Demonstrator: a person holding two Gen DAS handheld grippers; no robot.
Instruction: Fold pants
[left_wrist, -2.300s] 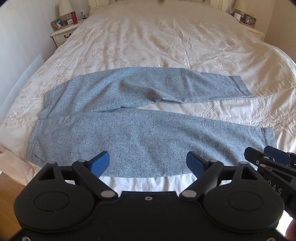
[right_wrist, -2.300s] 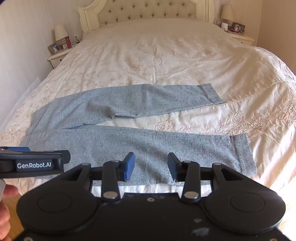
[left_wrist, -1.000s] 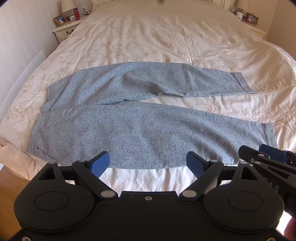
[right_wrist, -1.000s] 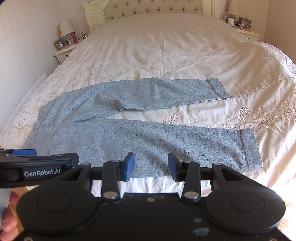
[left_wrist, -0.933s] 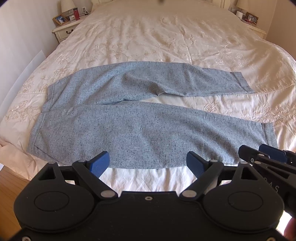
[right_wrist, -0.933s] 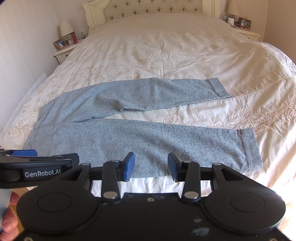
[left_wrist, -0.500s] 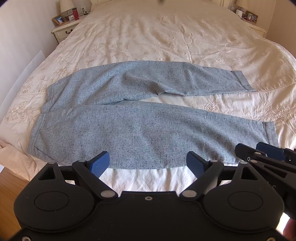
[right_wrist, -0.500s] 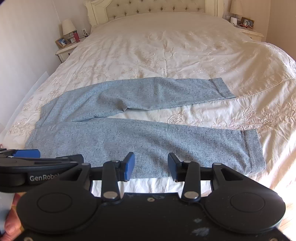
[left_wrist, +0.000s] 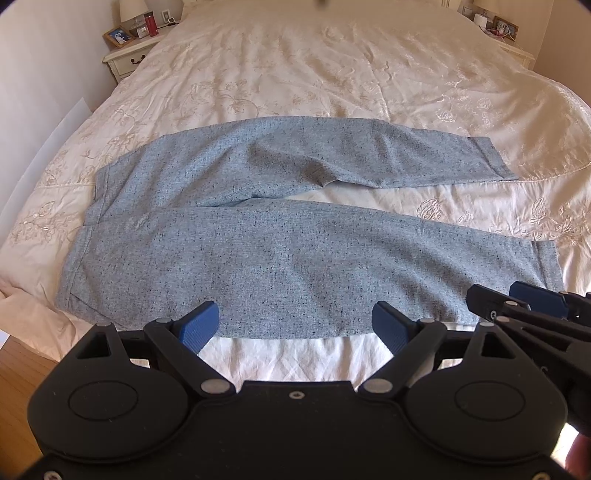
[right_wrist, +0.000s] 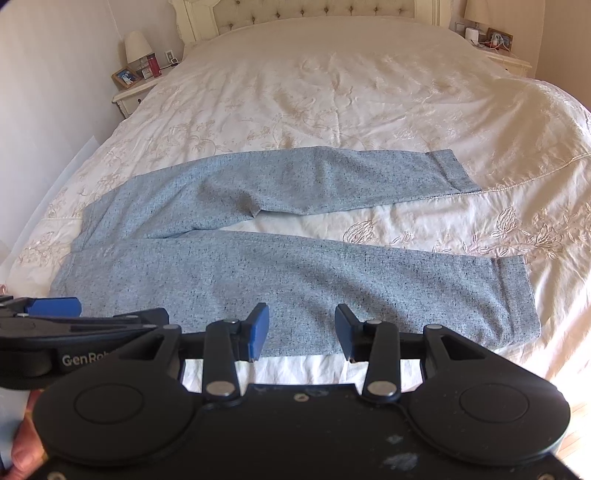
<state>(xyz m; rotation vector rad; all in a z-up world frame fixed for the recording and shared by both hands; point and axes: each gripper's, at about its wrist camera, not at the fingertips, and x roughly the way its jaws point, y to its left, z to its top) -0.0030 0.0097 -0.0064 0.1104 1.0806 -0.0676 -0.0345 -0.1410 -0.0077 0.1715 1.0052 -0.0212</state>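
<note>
Both grippers hover off the bed's foot edge, nothing held. My left gripper has jaws wide apart; right gripper jaws apart too, narrower gap. Just ahead: 1 pair of grey pants, flat on the bedspread near the foot edge. Long axis runs L–R across me, waistband toward the left side, 2 cuffs toward the right. Left gripper's nearer the waist, right nearer the cuffs, I'd judge. Far back: 2 nightstands.

Pants light blue-grey, tiny dark specks all over. Bed cover cream, shiny, stitched flower pattern. Left tongs black, blue fingertips. Right tongs black, blue tips.
</note>
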